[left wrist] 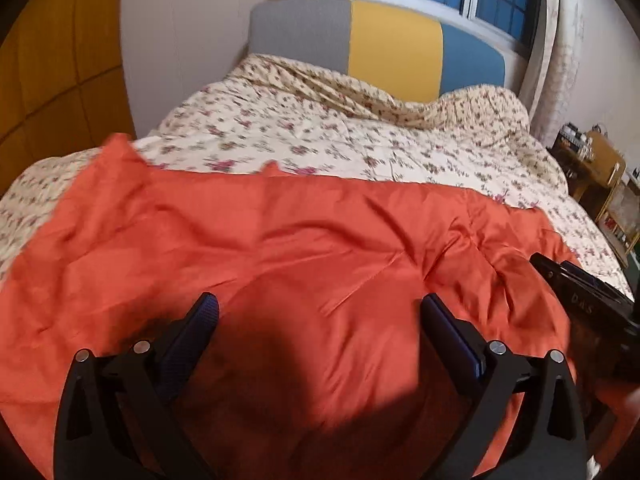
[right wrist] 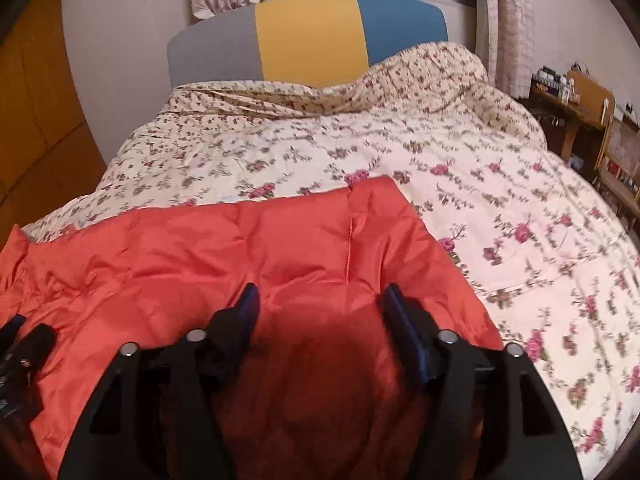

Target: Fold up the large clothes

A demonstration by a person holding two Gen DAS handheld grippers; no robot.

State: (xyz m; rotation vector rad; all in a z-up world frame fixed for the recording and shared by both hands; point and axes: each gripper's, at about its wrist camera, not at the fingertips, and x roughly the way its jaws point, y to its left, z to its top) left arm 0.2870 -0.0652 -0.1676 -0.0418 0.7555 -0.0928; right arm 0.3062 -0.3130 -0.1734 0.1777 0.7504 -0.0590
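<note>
A large orange-red padded garment (left wrist: 280, 240) lies spread across the near part of the bed; it also shows in the right wrist view (right wrist: 240, 248). My left gripper (left wrist: 320, 308) is open just above it, holding nothing. My right gripper (right wrist: 320, 300) is open above the garment's right part, near its right edge, holding nothing. The right gripper shows as a black shape at the right of the left wrist view (left wrist: 592, 304). The left gripper shows at the left edge of the right wrist view (right wrist: 20, 348).
The bed is covered by a cream floral quilt (right wrist: 480, 200), bunched up near the grey, yellow and blue headboard (right wrist: 312, 36). A wooden shelf with small items (right wrist: 580, 112) stands at the right. An orange wardrobe (left wrist: 52, 80) is at the left.
</note>
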